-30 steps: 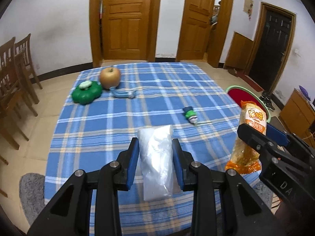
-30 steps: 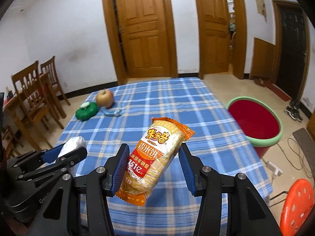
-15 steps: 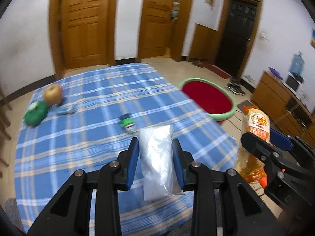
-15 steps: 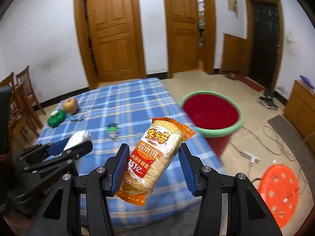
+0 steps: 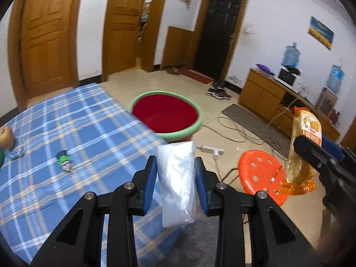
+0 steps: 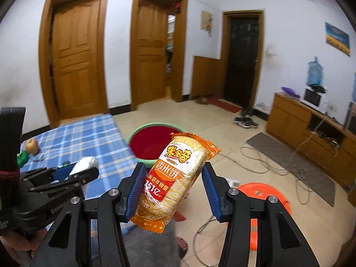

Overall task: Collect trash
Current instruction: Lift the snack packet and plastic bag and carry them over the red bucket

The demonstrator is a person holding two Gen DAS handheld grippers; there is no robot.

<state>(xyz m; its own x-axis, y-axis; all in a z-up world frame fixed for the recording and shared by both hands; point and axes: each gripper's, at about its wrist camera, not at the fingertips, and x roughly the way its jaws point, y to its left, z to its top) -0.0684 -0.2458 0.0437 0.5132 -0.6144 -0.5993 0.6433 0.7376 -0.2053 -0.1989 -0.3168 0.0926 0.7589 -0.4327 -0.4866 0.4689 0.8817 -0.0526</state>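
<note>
The left claw (image 5: pixel 175 179) is closed on a white plastic bag (image 5: pixel 176 183), pinched between its blue pads and held in the air above the near corner of the desk (image 5: pixel 66 138). The right claw (image 6: pixel 173 188) is closed on an orange snack packet (image 6: pixel 175 178), tilted and held in the air over the floor beside the desk. A red basin (image 5: pixel 165 116) with a green rim sits on the floor just beyond the desk's far edge. An orange stool (image 5: pixel 262 173) stands near the desk's corner.
</note>
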